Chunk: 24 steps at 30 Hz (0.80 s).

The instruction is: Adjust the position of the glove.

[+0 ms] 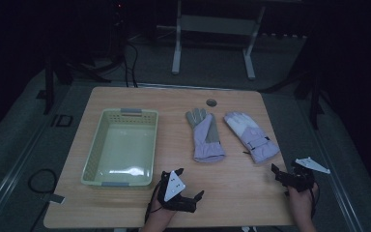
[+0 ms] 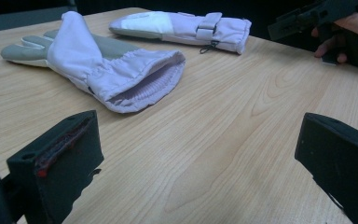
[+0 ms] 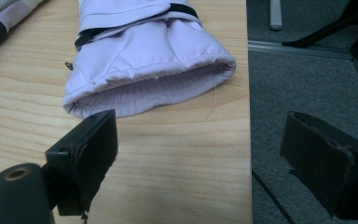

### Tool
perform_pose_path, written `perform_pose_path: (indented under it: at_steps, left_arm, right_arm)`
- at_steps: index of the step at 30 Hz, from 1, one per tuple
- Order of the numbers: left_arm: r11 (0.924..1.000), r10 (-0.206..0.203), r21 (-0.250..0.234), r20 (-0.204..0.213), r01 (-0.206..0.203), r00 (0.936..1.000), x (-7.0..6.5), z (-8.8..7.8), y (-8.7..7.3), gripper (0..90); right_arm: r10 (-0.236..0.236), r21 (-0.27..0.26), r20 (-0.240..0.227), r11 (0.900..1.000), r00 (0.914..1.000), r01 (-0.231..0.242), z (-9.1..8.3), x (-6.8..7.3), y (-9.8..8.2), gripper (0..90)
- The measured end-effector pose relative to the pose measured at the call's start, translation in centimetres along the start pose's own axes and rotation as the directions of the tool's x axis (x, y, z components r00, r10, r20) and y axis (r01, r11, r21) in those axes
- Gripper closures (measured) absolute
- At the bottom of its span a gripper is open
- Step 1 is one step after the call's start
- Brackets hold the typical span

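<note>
Two lilac gloves lie on the wooden table point(image 1: 125, 99). The left glove point(image 1: 205, 136) point(image 2: 107, 70) shows a grey palm, its cuff opening toward me. The right glove point(image 1: 251, 136) point(image 2: 182, 27) point(image 3: 149, 60) has a black strap and white patches. My left gripper point(image 1: 188, 183) point(image 2: 196, 158) rests near the front edge, short of the left glove's cuff, open with nothing between its jaws. My right gripper point(image 1: 285, 171) point(image 3: 205, 149) sits at the front right corner just short of the right glove's cuff, also open and empty; the left gripper view has it far off point(image 2: 317, 16).
A pale green slatted basket point(image 1: 93, 159) stands empty on the table's left half. A small round grommet point(image 1: 211, 102) is set in the far edge. The table's right edge point(image 3: 249, 116) runs close beside my right gripper, with grey floor beyond. A metal frame point(image 1: 212, 29) stands behind the table.
</note>
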<state>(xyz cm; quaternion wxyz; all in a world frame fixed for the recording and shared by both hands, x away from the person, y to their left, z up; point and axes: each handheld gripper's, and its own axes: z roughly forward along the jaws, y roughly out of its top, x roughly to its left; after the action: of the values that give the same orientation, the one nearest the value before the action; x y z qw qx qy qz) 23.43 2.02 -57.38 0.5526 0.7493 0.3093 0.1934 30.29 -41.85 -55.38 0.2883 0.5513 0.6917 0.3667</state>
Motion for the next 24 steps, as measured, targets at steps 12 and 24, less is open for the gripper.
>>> perform_pose_path:
  at_steps: [12, 24]
  left_arm:
    - [0.9997, -0.025, 0.003, 0.009, 0.025, 0.9996, 0.3, 0.0, 0.0, 0.8]
    - [0.9996, -0.026, 0.008, 0.019, 0.026, 0.9995, 0.3, 0.1, 0.0, 0.8]
  right_arm:
    - [0.011, 0.019, -0.033, 1.000, 0.9994, -0.010, -0.9, -0.5, 1.3, 11.2]
    - [-0.074, -0.027, 0.017, 0.997, 0.9971, 0.074, -3.0, 0.7, 6.7, 11.1]
